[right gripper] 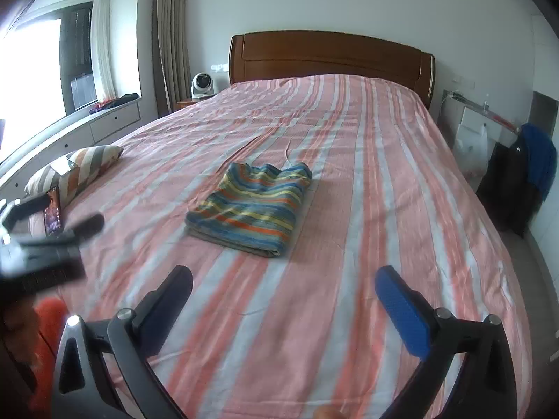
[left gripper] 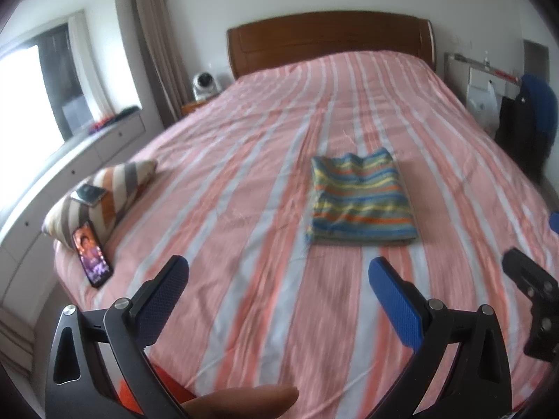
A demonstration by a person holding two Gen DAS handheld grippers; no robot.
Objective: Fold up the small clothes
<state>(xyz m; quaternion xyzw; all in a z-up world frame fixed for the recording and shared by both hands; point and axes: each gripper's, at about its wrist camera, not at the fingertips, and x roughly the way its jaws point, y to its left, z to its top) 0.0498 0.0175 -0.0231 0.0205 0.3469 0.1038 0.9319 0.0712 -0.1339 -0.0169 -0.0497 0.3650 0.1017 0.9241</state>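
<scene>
A small striped garment (left gripper: 360, 199) in blue, yellow and orange lies folded into a flat rectangle on the pink striped bedspread (left gripper: 244, 181). In the right wrist view the same folded garment (right gripper: 251, 206) sits mid-bed. My left gripper (left gripper: 279, 272) hovers open above the bed's near end, short of the garment, with nothing between its blue-padded fingers. My right gripper (right gripper: 284, 281) is open too, empty, and well back from the garment. The left gripper's body (right gripper: 38, 241) shows blurred at the left edge of the right wrist view.
A striped pillow (left gripper: 104, 192) lies at the bed's left edge with a phone (left gripper: 92, 253) leaning on it and another device (left gripper: 89, 193) on top. A wooden headboard (left gripper: 328, 40) stands at the far end. Dark clothes and a blue jacket (right gripper: 538, 160) hang at the right.
</scene>
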